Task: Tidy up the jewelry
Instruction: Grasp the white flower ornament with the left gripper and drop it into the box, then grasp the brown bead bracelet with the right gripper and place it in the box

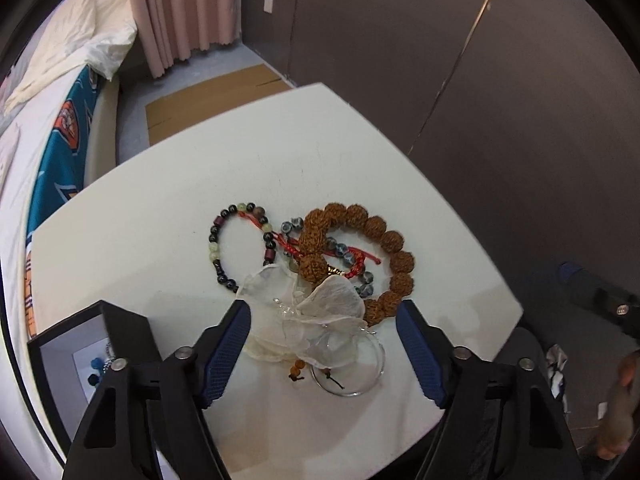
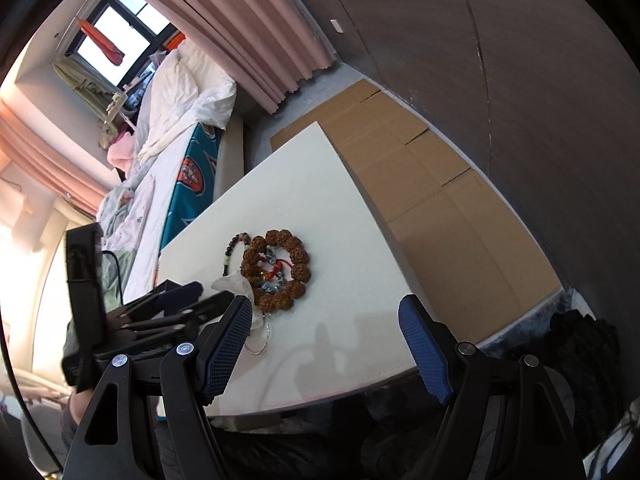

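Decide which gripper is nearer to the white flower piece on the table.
Left. The left gripper, open, hangs right over the flower piece, fingers either side of it. The right gripper, also open, sits back near the table edge.

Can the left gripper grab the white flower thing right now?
Probably yes. The left gripper is open, and the white flower piece lies on the table right between its fingers with nothing in front. It does overlap the clear bangle and brown bead bracelet, which might snag.
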A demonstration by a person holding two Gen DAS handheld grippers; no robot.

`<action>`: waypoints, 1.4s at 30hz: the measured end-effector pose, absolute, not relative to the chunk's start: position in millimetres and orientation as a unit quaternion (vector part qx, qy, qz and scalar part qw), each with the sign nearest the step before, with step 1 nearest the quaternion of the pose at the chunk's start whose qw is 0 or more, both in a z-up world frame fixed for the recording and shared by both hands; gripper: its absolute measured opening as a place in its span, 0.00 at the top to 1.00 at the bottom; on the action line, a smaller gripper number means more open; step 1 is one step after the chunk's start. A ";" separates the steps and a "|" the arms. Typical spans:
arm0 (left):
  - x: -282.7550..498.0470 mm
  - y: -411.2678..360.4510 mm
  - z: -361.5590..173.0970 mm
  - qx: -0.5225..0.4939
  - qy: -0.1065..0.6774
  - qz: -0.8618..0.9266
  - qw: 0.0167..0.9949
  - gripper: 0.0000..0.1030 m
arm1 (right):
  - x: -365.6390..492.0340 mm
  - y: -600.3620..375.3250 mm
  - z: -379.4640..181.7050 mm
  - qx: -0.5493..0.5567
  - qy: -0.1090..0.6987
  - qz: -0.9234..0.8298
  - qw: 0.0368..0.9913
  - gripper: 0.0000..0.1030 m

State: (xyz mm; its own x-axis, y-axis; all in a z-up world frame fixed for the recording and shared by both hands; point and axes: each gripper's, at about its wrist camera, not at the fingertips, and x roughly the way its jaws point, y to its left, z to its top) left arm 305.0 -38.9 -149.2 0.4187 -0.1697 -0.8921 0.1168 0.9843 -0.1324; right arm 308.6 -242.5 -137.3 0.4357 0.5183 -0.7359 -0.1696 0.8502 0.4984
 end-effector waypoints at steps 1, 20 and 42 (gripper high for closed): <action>306.3 -39.4 -152.2 -0.022 0.535 -0.083 0.840 0.53 | 309.2 -242.4 -137.5 0.178 0.489 0.208 0.828 0.26; 274.9 23.5 -88.9 -0.052 0.467 -0.039 0.882 1.00 | 339.7 -165.0 -145.8 0.149 0.510 0.280 0.800 0.27; 217.2 120.4 -50.8 -0.102 0.427 0.039 0.898 1.00 | 374.8 -65.8 -185.5 0.023 0.571 0.246 0.783 0.82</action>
